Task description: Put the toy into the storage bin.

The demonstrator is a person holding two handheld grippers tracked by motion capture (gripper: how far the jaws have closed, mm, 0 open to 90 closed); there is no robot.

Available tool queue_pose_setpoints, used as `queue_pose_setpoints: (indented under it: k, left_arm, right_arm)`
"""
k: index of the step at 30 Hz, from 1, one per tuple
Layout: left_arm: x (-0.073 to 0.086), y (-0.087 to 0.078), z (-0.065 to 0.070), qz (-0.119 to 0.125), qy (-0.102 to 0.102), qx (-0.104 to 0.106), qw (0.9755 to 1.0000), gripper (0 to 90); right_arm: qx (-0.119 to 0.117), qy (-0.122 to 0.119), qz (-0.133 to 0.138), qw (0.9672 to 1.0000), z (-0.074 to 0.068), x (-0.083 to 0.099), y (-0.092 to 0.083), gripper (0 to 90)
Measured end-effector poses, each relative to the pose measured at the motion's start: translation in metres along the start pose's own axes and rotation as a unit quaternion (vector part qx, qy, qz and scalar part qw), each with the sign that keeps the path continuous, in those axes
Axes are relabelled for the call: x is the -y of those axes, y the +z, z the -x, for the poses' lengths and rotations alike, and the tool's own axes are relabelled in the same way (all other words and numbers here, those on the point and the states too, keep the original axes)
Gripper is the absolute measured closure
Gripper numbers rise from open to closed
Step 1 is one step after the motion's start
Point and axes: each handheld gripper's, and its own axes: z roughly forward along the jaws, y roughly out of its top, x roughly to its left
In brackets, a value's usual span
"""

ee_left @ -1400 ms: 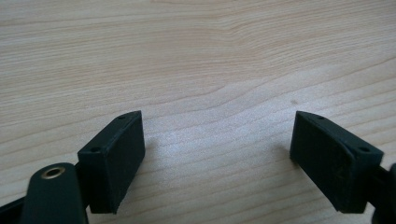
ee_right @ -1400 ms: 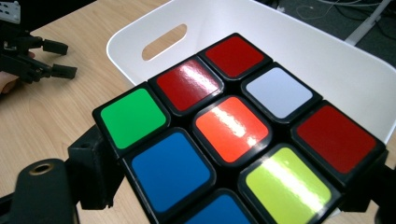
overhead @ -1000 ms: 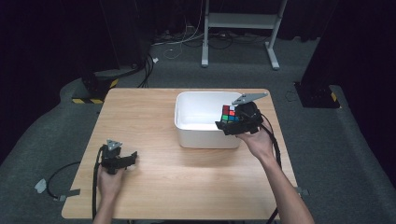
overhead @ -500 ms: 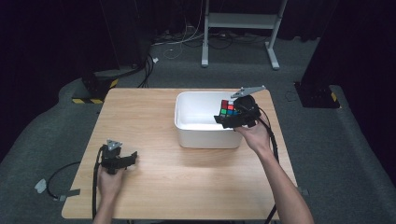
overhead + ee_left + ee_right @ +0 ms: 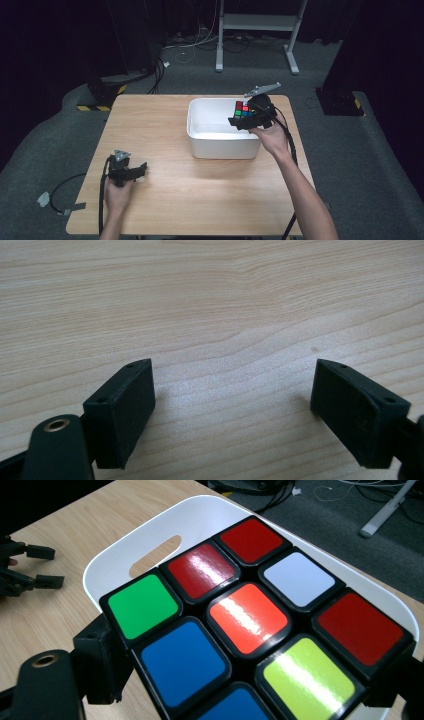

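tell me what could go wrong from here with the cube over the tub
The right claw grips the puzzle cube by two opposite sides only; the glossy faces could slip and the cube might fall early. It hangs near the white tub's right rim, so a drop there could hit the edge and bounce onto the table. The light tub may shift if bumped, and the left claw sits far off, open.

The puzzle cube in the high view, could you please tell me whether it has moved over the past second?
Yes. The puzzle cube, held in the right tool, has shifted slightly up the picture, from the white bin's right rim to above its interior.
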Motion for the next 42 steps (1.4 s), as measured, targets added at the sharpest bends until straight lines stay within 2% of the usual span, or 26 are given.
queue_pose_setpoints:
  k: [10,16,18,35,42]
  left_arm:
    - [0.000,0.000,0.000,0.000,0.000,0.000,1.0000,18.1]
    - [0.000,0.000,0.000,0.000,0.000,0.000,1.0000,18.0]
    - [0.000,0.000,0.000,0.000,0.000,0.000,1.0000,18.1]
    - [0.000,0.000,0.000,0.000,0.000,0.000,1.0000,18.0]
    - [0.000,0.000,0.000,0.000,0.000,0.000,1.0000,18.1]
  right_arm:
    - [-0.001,0.002,-0.002,1.0000,0.005,-0.010,0.005,15.0]
    - [-0.007,0.013,0.005,0.9999,0.010,-0.015,0.008,15.1]
    - [-0.003,0.014,0.000,0.9999,0.012,-0.016,0.010,15.0]
    - [0.003,0.013,-0.001,0.9999,0.018,-0.034,0.018,15.0]
    - [-0.004,0.018,-0.002,0.9998,0.021,-0.039,0.026,15.0]
